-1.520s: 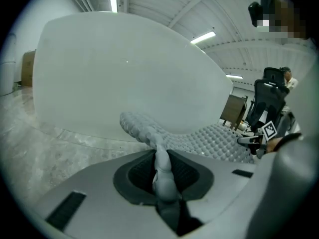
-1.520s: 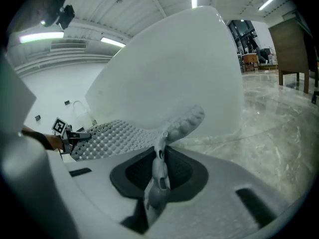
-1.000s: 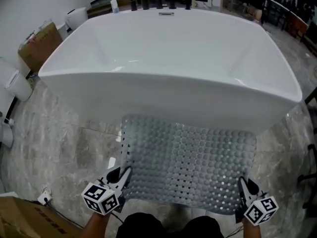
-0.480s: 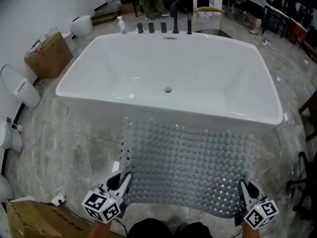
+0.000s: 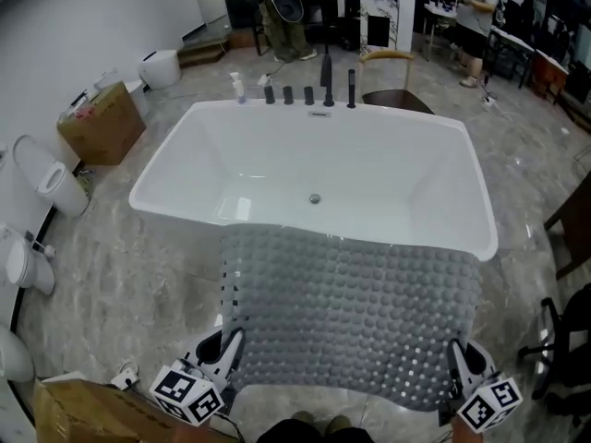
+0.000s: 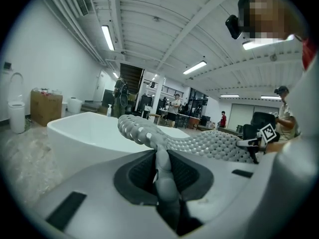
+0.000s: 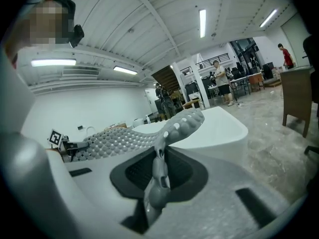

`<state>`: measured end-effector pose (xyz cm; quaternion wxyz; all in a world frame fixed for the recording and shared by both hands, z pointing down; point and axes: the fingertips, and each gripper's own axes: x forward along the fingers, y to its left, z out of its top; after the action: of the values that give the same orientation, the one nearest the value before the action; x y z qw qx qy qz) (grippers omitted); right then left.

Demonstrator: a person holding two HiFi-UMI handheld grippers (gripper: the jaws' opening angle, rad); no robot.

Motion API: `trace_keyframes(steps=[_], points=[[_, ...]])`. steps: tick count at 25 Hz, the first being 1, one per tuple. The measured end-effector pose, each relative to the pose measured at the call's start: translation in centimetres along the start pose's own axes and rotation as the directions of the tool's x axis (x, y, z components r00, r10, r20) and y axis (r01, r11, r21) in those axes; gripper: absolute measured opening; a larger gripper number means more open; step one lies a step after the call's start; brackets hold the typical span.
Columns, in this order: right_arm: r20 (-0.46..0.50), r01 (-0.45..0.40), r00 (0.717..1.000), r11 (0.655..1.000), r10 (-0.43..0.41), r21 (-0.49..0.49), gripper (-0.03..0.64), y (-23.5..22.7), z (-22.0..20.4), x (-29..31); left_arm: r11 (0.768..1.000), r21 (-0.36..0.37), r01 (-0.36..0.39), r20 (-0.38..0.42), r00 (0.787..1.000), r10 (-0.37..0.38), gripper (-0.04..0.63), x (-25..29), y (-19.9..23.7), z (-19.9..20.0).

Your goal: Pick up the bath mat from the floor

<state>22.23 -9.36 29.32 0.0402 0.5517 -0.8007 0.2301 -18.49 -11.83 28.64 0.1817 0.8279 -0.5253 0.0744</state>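
The bath mat [image 5: 351,312] hides the near wall of the bathtub [image 5: 406,169].

We hold our left gripper [image 5: 231,341] low at the left of the head view and our right gripper [image 5: 455,356] low at the right. They are well apart, about level with each other, and both point forward, away from our body. Each carries its marker cube at the near end: the left cube [image 5: 187,393] and the right cube [image 5: 489,404]. In each gripper view the jaws are pressed together on a thin edge of the bath mat [image 5: 355,312], one gripper at each near corner.
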Motion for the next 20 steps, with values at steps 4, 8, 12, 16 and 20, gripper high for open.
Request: trace_keyframes(steps=[4,8,12,16,20], points=[[0.022,-0.015,1.0,1.0,0.015,-0.002,0.051,2.4,4.2,-2.5,1.0,0.007,0.013,0.014,1.0,-0.013,0.06,-2.5,-1.3,4.4],[0.044,-0.038,0.998,0.999,0.037,0.003,0.051,4.2,8.1,-5.0,1.0,-0.001,0.015,0.033,0.999,-0.015,0.06,-5.1,-2.9,8.6],[0.076,-0.06,0.995,0.998,0.06,-0.007,0.051,6.0,11.7,-7.4,1.0,0.0,0.022,0.071,0.997,-0.022,0.06,-7.8,-4.3,11.9],[0.108,-0.08,0.991,0.997,0.081,-0.011,0.051,7.2,13.7,-9.6,1.0,-0.012,0.025,0.088,0.996,-0.024,0.06,-10.2,-5.4,14.6],[0.139,-0.095,0.986,0.995,0.096,-0.013,0.051,7.8,14.8,-11.9,0.999,-0.01,0.041,0.109,0.993,-0.04,0.061,-12.1,-6.3,16.1]])
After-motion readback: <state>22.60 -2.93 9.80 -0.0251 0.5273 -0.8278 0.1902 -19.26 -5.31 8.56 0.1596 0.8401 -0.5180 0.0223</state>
